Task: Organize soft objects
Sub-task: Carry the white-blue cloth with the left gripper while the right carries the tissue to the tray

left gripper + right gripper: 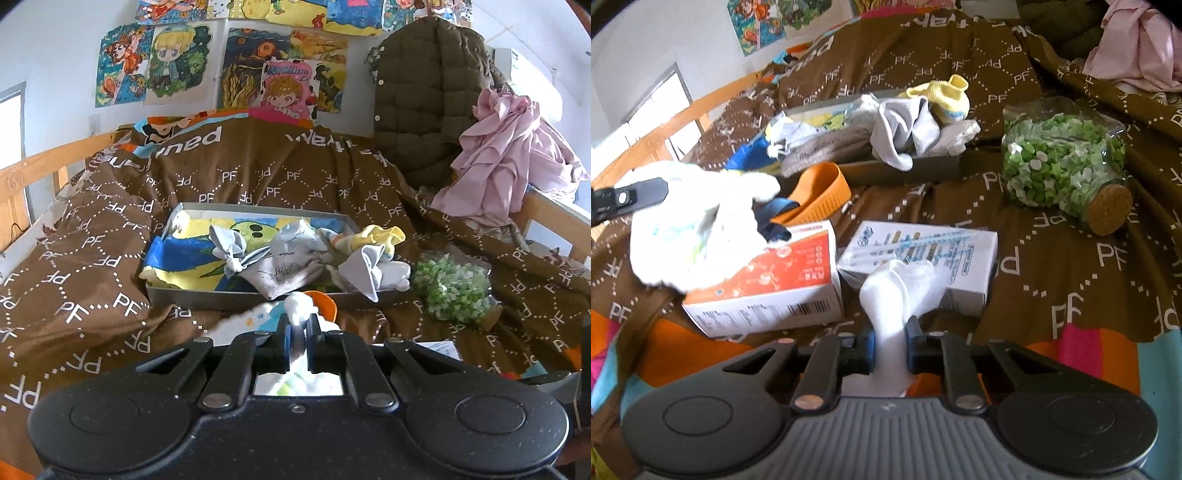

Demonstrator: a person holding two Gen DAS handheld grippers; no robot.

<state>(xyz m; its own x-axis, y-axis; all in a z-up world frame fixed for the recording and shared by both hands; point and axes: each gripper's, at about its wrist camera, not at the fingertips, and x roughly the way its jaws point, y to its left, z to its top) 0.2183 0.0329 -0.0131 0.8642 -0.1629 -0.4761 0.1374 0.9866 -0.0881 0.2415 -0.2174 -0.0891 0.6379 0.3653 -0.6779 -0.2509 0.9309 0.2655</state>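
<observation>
Our brown blanket [110, 258] says "PF" all over. The tray [258, 297] of socks lies at twelve o'clock from both grippers, long side across, nearer our left. Our left gripper [297, 326] pinches a white cloth [299, 304]. Our right gripper [891, 332] pinches a white sock [886, 295].

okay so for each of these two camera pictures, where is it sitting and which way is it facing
Left wrist: rides the left gripper, shut on a white cloth, facing the grey tray of socks and the postered wall.
Right wrist: rides the right gripper, shut on a white sock, looking down at two cartons; the other gripper's finger shows at left.
Shared: tray, star jar, orange cup, brown blanket.
</observation>
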